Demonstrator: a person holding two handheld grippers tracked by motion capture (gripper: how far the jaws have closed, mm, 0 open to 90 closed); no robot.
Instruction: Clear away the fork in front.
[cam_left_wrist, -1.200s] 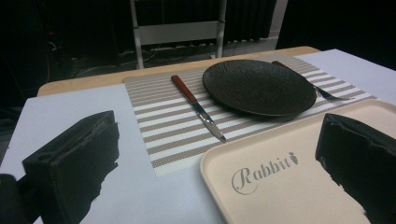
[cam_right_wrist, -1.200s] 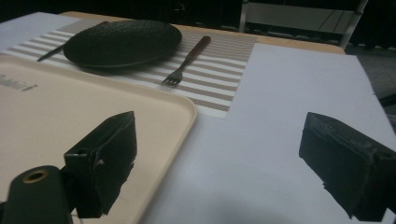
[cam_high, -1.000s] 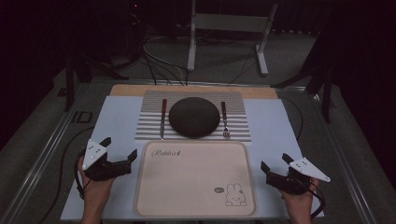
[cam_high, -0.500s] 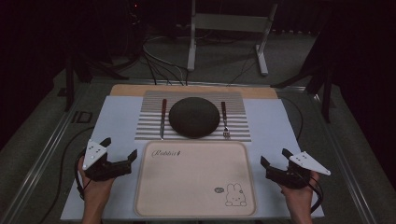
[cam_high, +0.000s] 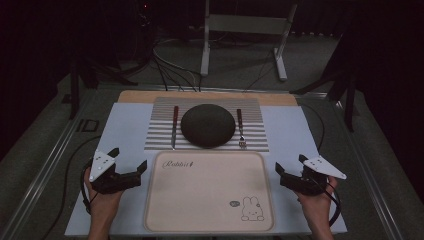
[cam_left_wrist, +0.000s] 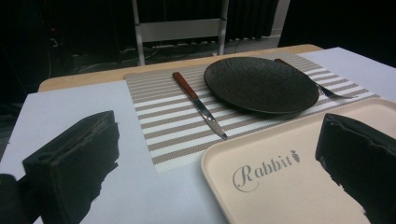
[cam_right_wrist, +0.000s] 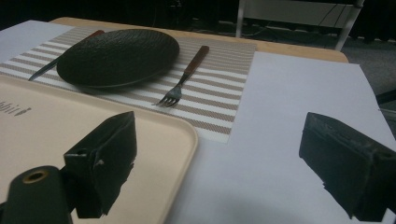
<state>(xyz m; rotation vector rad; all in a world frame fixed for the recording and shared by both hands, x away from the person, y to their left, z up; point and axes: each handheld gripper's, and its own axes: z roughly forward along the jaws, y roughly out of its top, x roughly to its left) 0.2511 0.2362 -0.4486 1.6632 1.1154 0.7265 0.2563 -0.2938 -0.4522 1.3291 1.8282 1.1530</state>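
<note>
High view: the person's two hands rest low on the tabletop, one at each side of the beige tray. The left hand-held gripper sits just beside the tray's left edge, jaws spread wide and holding nothing. The right hand-held gripper is near the right edge, likewise spread and empty. The tray lies flat at the near edge, bare, just in front of the striped mat. On the mat stand a dark plate, a knife to its left and a fork to its right.

I'd judge the tray is about to be taken by both sides. To do that well, each gripper should slide level onto the raised rim at matching points, close together, and lift evenly so the tray stays flat and clears the mat.

Left gripper view: the tray reads "Rabbit" in script with a small carrot. From above, a rabbit drawing marks its near right corner.
</note>
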